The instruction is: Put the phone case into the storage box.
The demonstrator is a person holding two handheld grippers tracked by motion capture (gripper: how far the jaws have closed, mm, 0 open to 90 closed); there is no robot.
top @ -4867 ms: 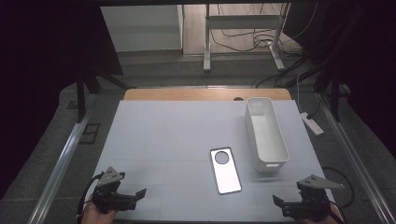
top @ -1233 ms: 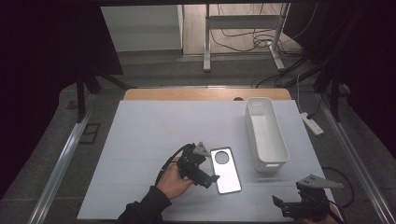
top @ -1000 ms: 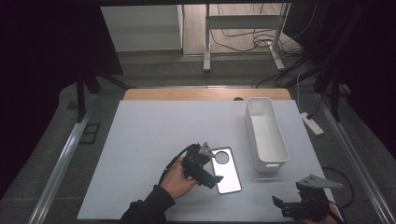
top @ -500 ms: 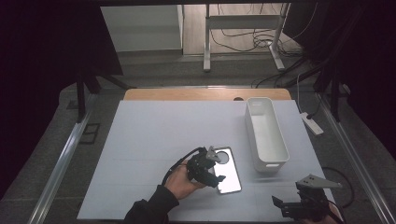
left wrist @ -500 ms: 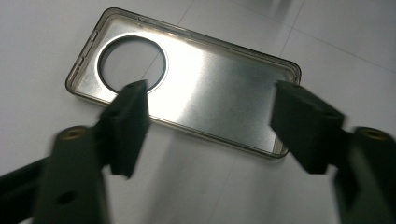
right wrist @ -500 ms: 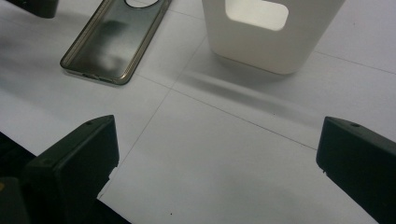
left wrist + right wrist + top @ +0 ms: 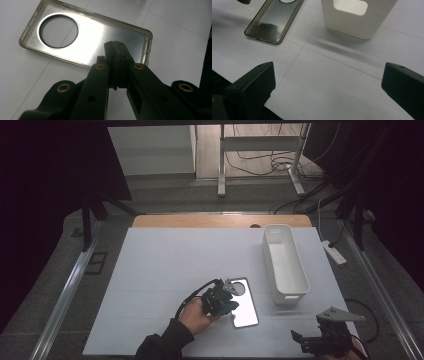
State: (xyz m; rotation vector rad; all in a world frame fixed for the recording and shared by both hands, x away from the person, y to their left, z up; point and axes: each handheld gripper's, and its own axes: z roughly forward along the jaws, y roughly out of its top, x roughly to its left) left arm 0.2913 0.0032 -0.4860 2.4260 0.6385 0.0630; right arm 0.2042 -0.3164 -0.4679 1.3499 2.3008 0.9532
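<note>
**Pinching the case edge**

White table (image 7: 150, 285) filled the high view; the left gripper (image 7: 226, 296) sat at the case (image 7: 245, 312), the bin (image 7: 285, 265) beyond. Its own view showed jaws just closed, tips over the case's (image 7: 82, 42) near rim, grip unclear. Lifting slowly and level seemed wise. The right gripper (image 7: 328, 82) stood wide, case ahead-left.

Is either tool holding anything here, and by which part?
The left tool pinches the phone case by its long side rim; the right tool holds nothing.

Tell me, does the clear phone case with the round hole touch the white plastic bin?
Apart. The high view shows bare table between clear phone case and white plastic bin.
</note>
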